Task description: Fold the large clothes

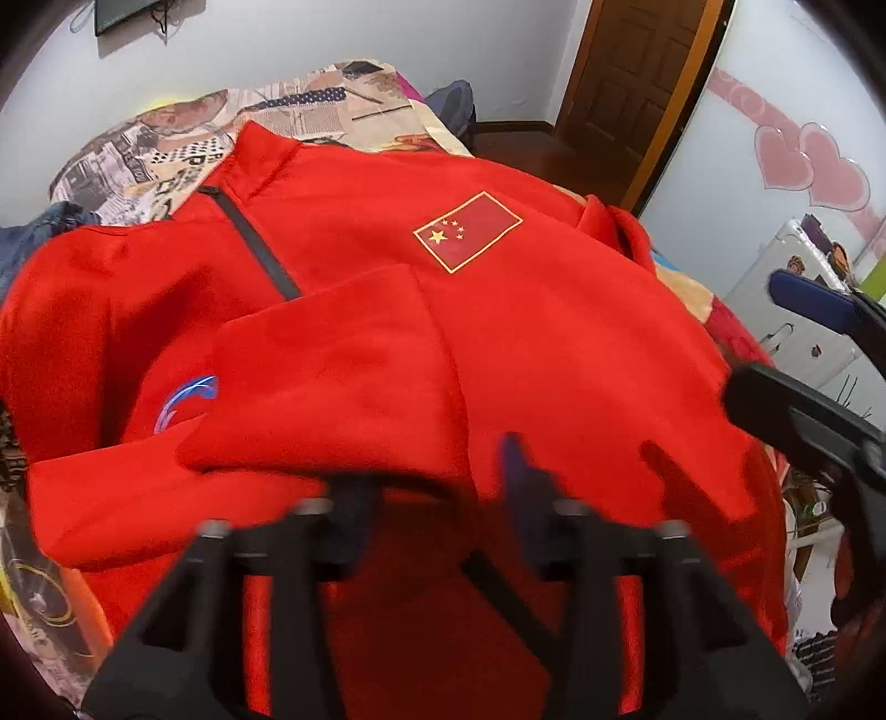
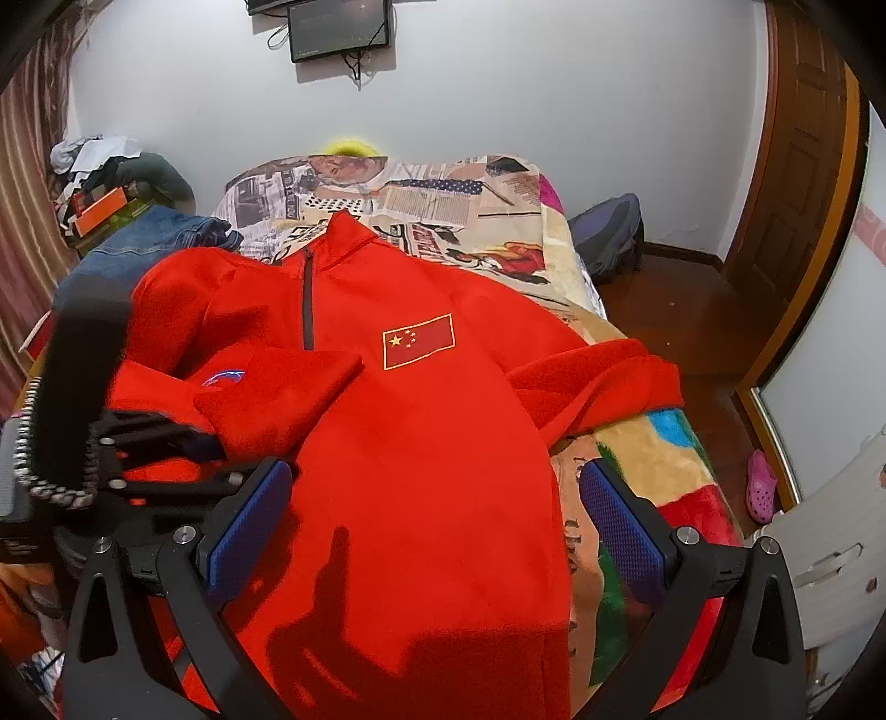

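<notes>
Fingers (image 2: 252, 520) spread over red jacket (image 2: 421, 443); only this view shows pink shoe (image 2: 761, 493).

Even indoor light on my views, my left gripper (image 1: 443, 487) motion-blurred, right view sharp, jacket (image 2: 421, 443) red oversaturated, my gripper's shadow dark on it, heavy fisheye bend, black vignette at corners

- I note a newspaper-print plush blanket (image 2: 443, 199) covering the bed.
- Folded blue denim jeans (image 2: 166, 232) lie at its left edge.
- Dark wall-mounted screen (image 2: 339, 25) above.
- Brown wooden door (image 2: 803, 166) at right.
- Pink clog (image 2: 760, 487) on the floor.
</notes>
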### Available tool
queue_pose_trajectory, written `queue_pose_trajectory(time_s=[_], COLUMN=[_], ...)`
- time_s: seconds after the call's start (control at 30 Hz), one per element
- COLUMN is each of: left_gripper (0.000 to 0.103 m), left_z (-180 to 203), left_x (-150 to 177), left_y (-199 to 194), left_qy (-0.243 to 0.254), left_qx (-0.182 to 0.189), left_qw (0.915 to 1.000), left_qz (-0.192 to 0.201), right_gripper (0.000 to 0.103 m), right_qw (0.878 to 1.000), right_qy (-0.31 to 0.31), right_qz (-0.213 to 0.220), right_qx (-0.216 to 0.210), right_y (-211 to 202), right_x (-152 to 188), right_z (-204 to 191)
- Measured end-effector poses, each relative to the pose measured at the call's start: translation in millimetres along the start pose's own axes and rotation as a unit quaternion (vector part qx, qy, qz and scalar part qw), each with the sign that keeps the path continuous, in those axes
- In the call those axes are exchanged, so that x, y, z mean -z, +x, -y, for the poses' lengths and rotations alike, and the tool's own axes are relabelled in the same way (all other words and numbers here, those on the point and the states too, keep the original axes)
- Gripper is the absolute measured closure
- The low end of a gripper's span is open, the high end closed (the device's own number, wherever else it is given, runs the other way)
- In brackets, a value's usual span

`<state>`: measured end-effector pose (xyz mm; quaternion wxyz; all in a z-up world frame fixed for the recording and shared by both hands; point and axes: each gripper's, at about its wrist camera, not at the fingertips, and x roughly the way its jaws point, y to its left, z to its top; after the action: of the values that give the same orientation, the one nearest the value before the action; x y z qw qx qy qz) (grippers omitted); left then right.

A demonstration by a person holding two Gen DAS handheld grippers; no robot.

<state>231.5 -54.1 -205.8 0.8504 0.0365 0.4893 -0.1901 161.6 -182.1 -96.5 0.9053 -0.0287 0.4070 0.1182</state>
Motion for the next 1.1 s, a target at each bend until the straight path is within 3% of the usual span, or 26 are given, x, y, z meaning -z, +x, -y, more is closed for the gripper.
queue_pose_trajectory(time_s=[0.17, 0.4, 0.57, 0.73, 0.8, 0.93, 1.0, 1.1], left_gripper=[0.039, 0.021, 0.02, 0.02, 0.02, 0.02, 0.02, 0.02], left_z=[-13, -66, -121, -161, -172, -185, -187, -191], left_x=[10, 40, 75, 116, 133, 156, 161, 161], left_y=[-36, -83, -81, -69, -62, -41, -33, -26], left_qy=[0.011, -0.012, -0.062, -0.104, -0.113, -0.12, -0.121, -0.13], left_qx=[-0.027, -0.127, -0.194, -0.214, -0.218, -0.221, -0.223, -0.22], left_qw=[0.9991, 0.9891, 0.9784, 0.9713, 0.9691, 0.9662, 0.9652, 0.965], left_qz=[0.031, 0.073, 0.037, -0.006, -0.024, -0.056, -0.063, -0.058], right_gripper=[0.0, 0.0, 0.0, 0.002, 0.014, 0.025, 0.039, 0.051], right_qw=[1.0, 0.998, 0.991, 0.981, 0.976, 0.965, 0.962, 0.961], right_qy=[-0.006, -0.044, -0.098, -0.15, -0.171, -0.205, -0.212, -0.205], right_qz=[-0.004, -0.018, -0.034, -0.064, -0.082, -0.123, -0.139, -0.153], right_qx=[-0.011, -0.051, -0.085, -0.107, -0.111, -0.108, -0.104, -0.1], right_y=[4, 18, 36, 65, 76, 104, 115, 125], right_x=[-3, -14, -23, -32, -32, -27, -25, -26], right_z=[-4, -30, -63, -98, -111, -133, -139, -142])
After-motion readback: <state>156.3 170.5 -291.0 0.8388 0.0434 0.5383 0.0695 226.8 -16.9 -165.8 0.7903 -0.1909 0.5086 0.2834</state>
